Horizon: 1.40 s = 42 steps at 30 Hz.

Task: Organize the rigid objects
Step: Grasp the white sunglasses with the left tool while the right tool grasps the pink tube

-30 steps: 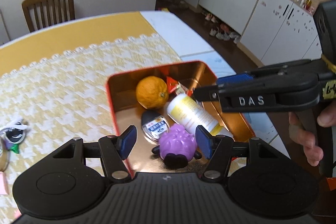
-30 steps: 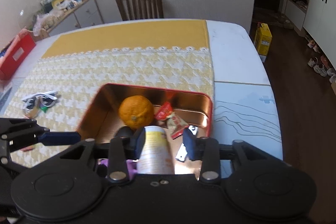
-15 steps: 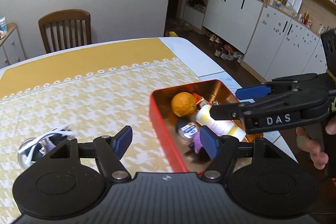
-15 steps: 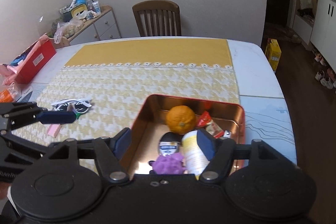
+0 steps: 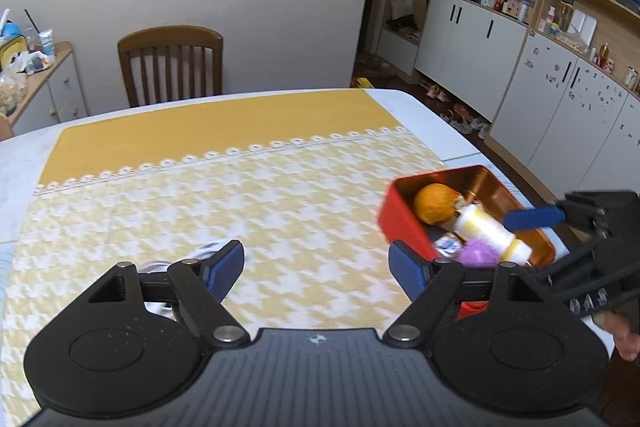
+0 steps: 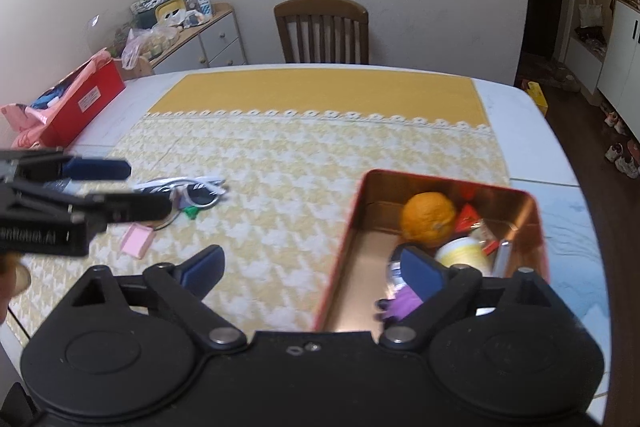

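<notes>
Both tongs just dropped their stuff: bottle (image 6: 460, 254) and purple toy (image 5: 478, 254) now sit in the red tin (image 6: 448, 183). Left tongs (image 5: 316, 265) and right tongs (image 6: 312, 269) have been opening, nothing between them, backing off toward the sunglasses (image 6: 192, 189) pile on the tabletop (image 5: 280, 195).

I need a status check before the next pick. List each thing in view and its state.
left gripper: open, empty, jaws have just been opening
right gripper: open, empty, jaws have just been opening
red tin: lidless, partly filled
orange: in the tin
white bottle: lying in the tin
purple toy: in the tin
sunglasses: loose on the cloth
pink block: loose on the cloth
</notes>
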Each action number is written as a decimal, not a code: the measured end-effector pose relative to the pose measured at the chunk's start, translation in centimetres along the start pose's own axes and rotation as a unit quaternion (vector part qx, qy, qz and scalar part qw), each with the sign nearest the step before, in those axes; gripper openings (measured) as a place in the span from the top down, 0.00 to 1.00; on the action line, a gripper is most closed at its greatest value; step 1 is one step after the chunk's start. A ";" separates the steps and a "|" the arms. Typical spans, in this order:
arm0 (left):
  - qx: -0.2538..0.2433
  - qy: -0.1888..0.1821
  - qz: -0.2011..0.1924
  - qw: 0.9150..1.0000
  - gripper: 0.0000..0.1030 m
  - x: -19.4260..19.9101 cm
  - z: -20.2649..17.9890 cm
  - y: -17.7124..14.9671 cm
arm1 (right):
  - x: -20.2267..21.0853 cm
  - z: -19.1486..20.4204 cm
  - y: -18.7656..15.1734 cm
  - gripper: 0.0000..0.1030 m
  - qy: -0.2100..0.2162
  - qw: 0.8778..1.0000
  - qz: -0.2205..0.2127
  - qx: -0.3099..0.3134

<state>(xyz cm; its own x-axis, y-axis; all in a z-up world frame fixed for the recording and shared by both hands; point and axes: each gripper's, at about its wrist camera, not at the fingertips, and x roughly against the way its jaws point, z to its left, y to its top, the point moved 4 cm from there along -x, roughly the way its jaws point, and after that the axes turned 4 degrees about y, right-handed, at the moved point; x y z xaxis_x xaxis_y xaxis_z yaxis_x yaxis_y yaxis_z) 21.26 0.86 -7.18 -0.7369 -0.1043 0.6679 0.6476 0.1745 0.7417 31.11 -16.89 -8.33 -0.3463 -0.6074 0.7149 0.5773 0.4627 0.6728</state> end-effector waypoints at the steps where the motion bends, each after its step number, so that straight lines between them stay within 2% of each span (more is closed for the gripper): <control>1: 0.001 0.000 -0.001 1.000 0.22 0.0 0.7 0.0 | -0.2 0.7 -0.1 0.03 0.001 1.000 0.001 0.002; 10: 0.011 0.019 -0.007 1.000 0.20 -0.6 6.8 -0.1 | -2.9 7.4 -1.7 0.00 0.029 0.999 0.018 0.035; 17: -0.011 0.019 0.004 1.000 0.20 -2.2 9.5 -0.8 | -5.7 12.7 -3.1 0.00 0.060 0.995 0.039 0.074; 21: -0.046 0.003 0.019 0.999 0.20 -3.8 9.6 -1.2 | -7.2 14.3 -3.8 0.00 0.072 0.992 0.058 0.081; 31: -0.109 -0.009 0.051 0.993 0.20 -8.9 9.3 -1.2 | -10.0 15.6 -4.9 0.01 0.059 0.989 0.082 0.105; 34: -0.147 -0.012 0.055 0.988 0.20 -10.3 8.5 -1.6 | -10.6 15.7 -5.1 0.01 0.054 0.989 0.084 0.109; 38: -0.209 -0.008 0.055 0.976 0.20 -11.9 7.4 -2.4 | -11.5 15.9 -5.5 0.05 0.049 0.987 0.092 0.121; 42: -0.228 -0.003 0.058 0.972 0.20 -13.2 7.2 -2.9 | -12.2 16.2 -5.8 0.09 0.046 0.986 0.095 0.133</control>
<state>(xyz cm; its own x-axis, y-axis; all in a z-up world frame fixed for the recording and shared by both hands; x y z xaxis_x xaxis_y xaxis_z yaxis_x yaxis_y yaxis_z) 27.74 8.80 -18.58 -0.6538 -0.1031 0.7496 0.7442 -0.2671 0.6123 19.96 -1.71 -17.89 -0.1753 -0.5436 0.8208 0.4076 0.7188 0.5632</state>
